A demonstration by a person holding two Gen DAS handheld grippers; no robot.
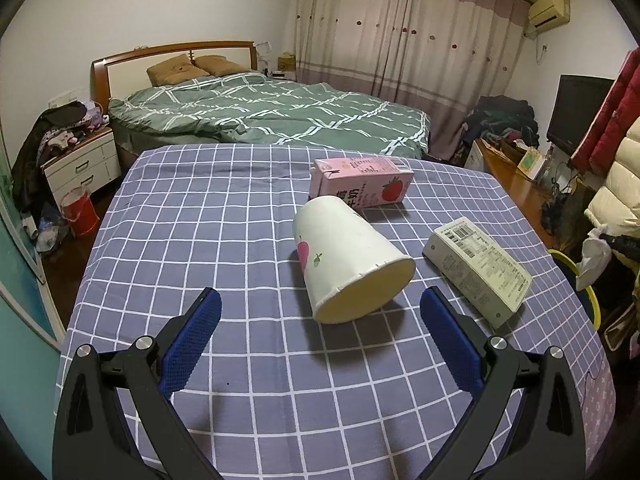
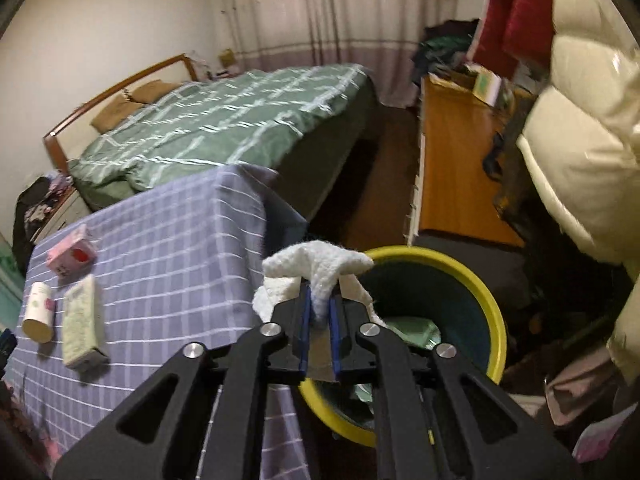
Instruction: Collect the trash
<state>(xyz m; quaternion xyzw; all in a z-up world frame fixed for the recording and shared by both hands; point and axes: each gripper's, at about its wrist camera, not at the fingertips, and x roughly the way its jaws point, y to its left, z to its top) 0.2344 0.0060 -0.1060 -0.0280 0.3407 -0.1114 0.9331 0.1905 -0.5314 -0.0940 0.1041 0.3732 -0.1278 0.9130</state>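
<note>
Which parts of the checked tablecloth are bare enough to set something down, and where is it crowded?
Bare: the whole stretch left of the paper cup, and the near strip by the left tongs. Crowded: the right side, where the cup, pink milk carton and white box lie close together.

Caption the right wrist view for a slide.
Right tool pinches a white tissue over the yellow-rimmed bin.
</note>
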